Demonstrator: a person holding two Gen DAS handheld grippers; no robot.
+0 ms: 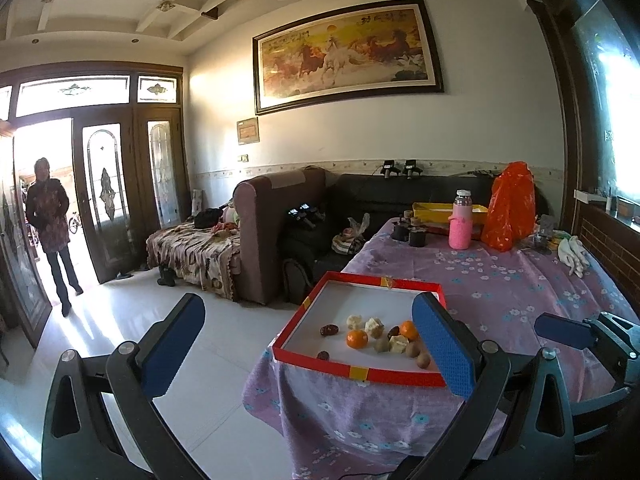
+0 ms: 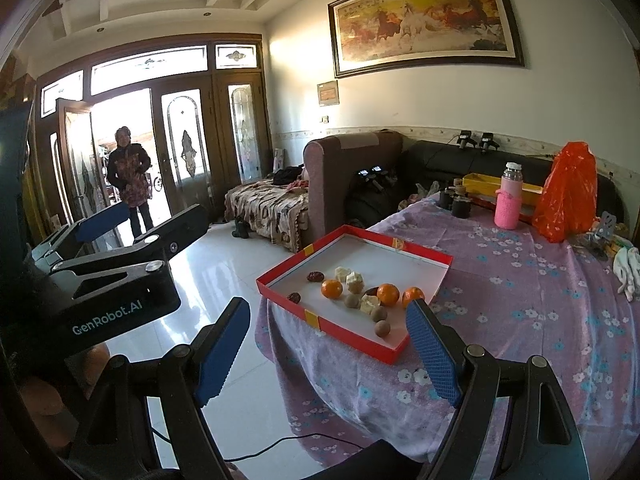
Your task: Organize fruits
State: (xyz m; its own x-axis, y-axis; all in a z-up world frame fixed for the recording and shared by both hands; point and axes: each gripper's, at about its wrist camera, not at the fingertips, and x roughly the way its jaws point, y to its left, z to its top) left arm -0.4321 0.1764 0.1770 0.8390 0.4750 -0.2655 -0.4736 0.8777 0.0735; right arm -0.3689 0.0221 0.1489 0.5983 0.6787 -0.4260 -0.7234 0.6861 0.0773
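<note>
Left gripper (image 1: pixel 308 344): jaws spread wide, nothing between them, lower centre of its frame.
Right gripper (image 2: pixel 328 352): jaws wide apart, empty (blue pads showing).
Fruits: oranges (image 2: pixel 331 289), brown round fruits (image 2: pixel 382 328), dark dates (image 2: pixel 314 276) and pale chunks (image 2: pixel 354 282) loose in the red-rimmed tray (image 2: pixel 280 292), centre of frame.
Tray: on the floral purple tablecloth (image 2: pixel 520 320), at its near corner.

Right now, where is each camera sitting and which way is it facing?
Left wrist: on the left gripper, off the table's corner, facing the red tray; own open fingers frame it, right gripper at right.
Right wrist: on the right gripper, facing the same tray from its other side; left gripper at left.
Shared: tray, oranges, pink bottle, horse painting.
</note>
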